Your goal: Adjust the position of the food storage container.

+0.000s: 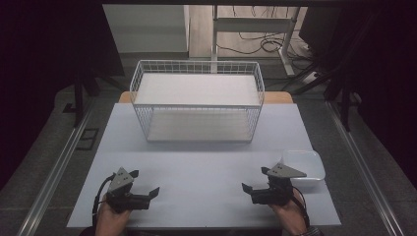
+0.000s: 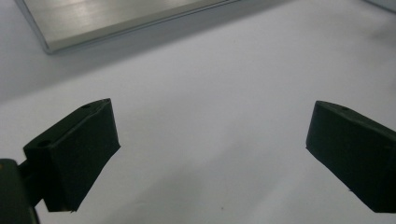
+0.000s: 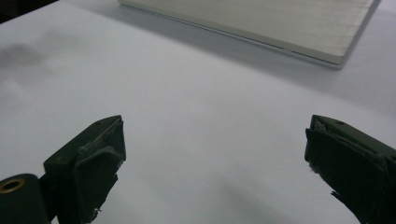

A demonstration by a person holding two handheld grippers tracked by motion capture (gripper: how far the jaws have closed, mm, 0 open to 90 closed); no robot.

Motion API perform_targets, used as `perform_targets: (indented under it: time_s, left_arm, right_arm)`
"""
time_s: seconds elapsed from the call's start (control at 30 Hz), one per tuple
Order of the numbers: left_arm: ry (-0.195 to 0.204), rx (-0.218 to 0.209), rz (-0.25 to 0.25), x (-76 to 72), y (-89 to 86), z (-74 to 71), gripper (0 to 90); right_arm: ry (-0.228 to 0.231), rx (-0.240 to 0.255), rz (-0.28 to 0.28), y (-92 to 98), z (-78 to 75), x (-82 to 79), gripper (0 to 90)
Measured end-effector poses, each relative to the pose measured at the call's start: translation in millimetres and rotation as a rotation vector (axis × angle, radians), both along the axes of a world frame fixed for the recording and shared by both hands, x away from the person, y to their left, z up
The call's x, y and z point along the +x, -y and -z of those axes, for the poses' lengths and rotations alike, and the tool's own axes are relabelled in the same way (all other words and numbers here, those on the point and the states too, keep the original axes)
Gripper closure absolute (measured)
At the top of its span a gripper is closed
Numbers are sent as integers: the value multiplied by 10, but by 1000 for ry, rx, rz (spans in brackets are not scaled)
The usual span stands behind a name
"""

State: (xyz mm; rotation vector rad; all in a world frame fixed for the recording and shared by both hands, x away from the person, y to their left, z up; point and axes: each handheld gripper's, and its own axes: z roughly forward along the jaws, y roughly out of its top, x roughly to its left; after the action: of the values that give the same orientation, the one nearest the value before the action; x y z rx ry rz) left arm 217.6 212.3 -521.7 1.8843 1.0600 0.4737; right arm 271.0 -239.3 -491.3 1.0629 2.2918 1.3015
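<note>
Claws, left claw (image 1: 156, 191) and right claw (image 1: 244, 187), gape empty above the surface (image 1: 206, 162). Nearby white dish (image 1: 304, 168) looks rigid, light, slippery; grip its rim.

Each hand-held black two-jaw left gripper (image 1: 145, 189) and right gripper (image 1: 254, 183) is topped w/ a grey three-cornered plate. A black cable is trailed from each. Blocky black pads are seen in the gripper views; small holes in their tops. Right gripper's pad edges are frayed; a brass-coloured ring is seen at its base.
</note>
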Motion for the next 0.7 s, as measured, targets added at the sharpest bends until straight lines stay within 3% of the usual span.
perform_targets:
  time_s: [0.1, 0.23, 0.43, 0.57, 0.7]
  left_arm:
    - [-11, 4, 9, -3, 12, 1, 18]
    - [-22, 9, 20, 6, 16, -4, 24]
    - [-25, 0, 23, 10, 1, -2, 28]
    - [-20, -10, 22, 9, -3, -4, 29]
    - [-19, 0, 25, 10, 9, 1, 28]
  right_arm:
    - [-33, 60, -2, 31, 9, 9, 46]
    - [-51, 74, 12, 63, 26, 27, 46]
    - [-40, 9, 11, 22, 41, 19, 3]
    - [-32, -3, 14, 1, -1, 7, 1]
    - [-40, -46, 28, 33, -61, 10, 28]
